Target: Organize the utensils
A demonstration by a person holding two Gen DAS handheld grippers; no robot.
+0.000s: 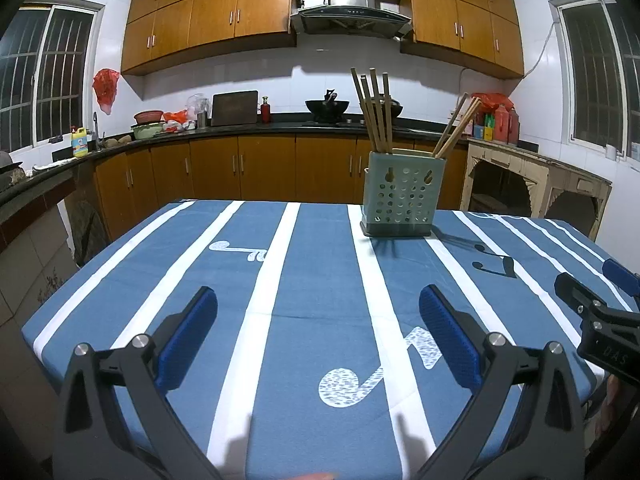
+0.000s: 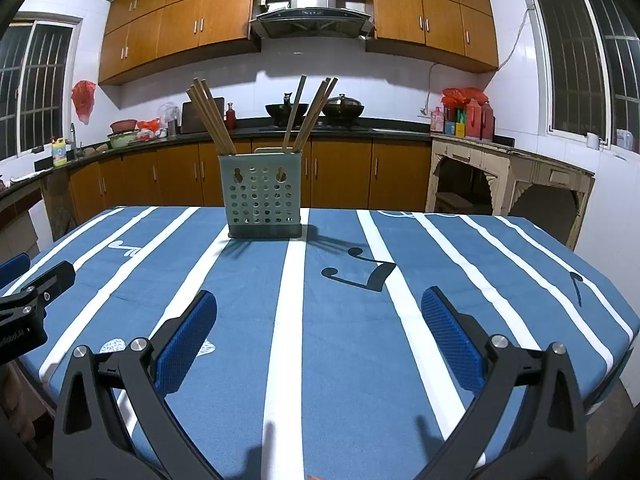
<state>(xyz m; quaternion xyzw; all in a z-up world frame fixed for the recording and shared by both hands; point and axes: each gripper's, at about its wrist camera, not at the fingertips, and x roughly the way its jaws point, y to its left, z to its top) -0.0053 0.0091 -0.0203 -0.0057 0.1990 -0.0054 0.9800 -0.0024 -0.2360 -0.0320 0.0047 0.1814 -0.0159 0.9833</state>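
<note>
Chopsticks [image 2: 212,114]: 8, all in 1 holder [image 2: 264,196] | left gripper [image 1: 318,308] wide | right gripper [image 2: 319,306] wide

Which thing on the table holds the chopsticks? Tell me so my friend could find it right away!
Look at the big table with the blue striped cloth. Near its far edge stands a pale green box, the only thing standing on the cloth. Its front is full of round holes, and wooden chopsticks stick out of the top in two leaning bunches.
</note>
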